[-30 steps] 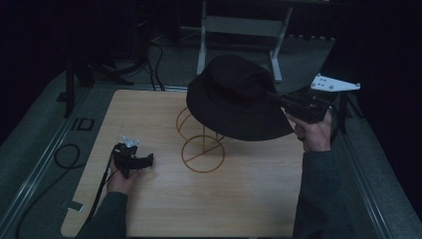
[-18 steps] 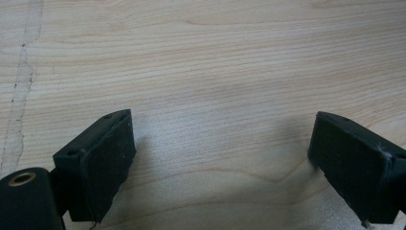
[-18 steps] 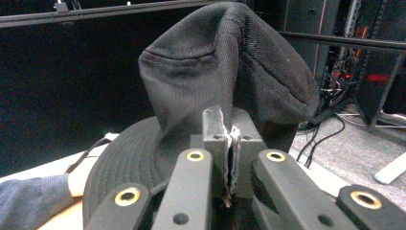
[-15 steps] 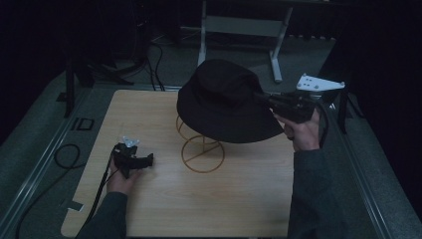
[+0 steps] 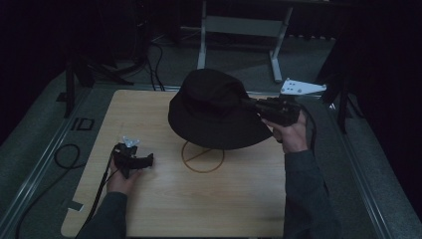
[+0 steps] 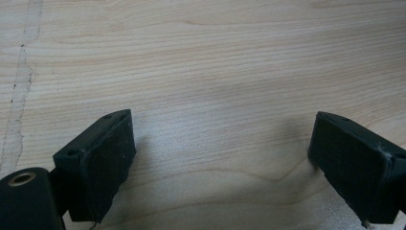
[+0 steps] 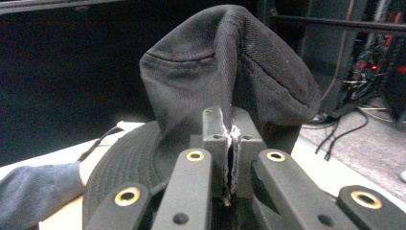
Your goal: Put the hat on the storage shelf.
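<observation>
A black bucket hat hangs over the middle of the wooden table, covering the top of a thin wire stand whose ring base lies on the wood below it. My right gripper comes in from the right and is shut on the hat's brim. In the right gripper view the jaws are pressed together on the fabric with the hat's crown rising behind them. My left gripper rests on the table at the left, open. Bare wood lies between its jaws.
A grey metal frame stands on the floor behind the table. Cables trail on the carpet at the left. A person's sleeve is visible at the table's left side. Metal rails run along both long sides.
My right gripper has carried the hat to the left and slightly down, so it now hides the stand's upper wire loops. The left gripper has stayed in place.
</observation>
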`<state>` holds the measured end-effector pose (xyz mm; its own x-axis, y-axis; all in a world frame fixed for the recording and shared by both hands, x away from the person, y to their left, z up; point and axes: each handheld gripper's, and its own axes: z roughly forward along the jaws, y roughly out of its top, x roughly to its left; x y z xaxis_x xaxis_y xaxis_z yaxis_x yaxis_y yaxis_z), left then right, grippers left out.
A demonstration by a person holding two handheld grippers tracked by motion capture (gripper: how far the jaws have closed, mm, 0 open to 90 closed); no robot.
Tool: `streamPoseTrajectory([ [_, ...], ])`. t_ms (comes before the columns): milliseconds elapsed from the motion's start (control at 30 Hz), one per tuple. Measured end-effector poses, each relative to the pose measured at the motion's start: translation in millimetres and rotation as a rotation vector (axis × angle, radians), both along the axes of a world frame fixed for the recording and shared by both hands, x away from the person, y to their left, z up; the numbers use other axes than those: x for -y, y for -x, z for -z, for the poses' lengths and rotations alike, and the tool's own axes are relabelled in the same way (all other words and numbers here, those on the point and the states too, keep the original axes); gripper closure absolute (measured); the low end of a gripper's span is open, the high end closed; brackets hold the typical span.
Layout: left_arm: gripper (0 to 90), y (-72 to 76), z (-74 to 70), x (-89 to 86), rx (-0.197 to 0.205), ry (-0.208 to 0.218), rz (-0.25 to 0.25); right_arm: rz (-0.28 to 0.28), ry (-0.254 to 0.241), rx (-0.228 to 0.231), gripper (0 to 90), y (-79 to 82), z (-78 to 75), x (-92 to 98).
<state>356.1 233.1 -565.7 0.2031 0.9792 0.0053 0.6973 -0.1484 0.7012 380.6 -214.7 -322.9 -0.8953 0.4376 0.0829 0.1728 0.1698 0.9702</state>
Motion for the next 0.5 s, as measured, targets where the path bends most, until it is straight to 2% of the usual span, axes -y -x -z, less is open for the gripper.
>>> streamPoseTrajectory([
  [233, 9.1, 0.0, 0.0, 0.0, 0.0, 0.0, 0.0, -0.027, 0.046, -0.02, 86.7, -0.6, 9.2, -8.5],
  [333, 9.1, 0.0, 0.0, 0.0, 0.0, 0.0, 0.0, -0.044, 0.075, -0.041, 82.4, -1.8, 12.6, -11.3],
  [367, 9.1, 0.0, 0.0, 0.0, 0.0, 0.0, 0.0, -0.018, 0.133, -0.049, 66.0, -3.2, 16.3, -14.8],
  [500, 9.1, 0.0, 0.0, -0.1, 0.0, -0.001, 0.0, -0.004, 0.185, -0.079, 47.9, -5.3, 22.1, -15.7],
])
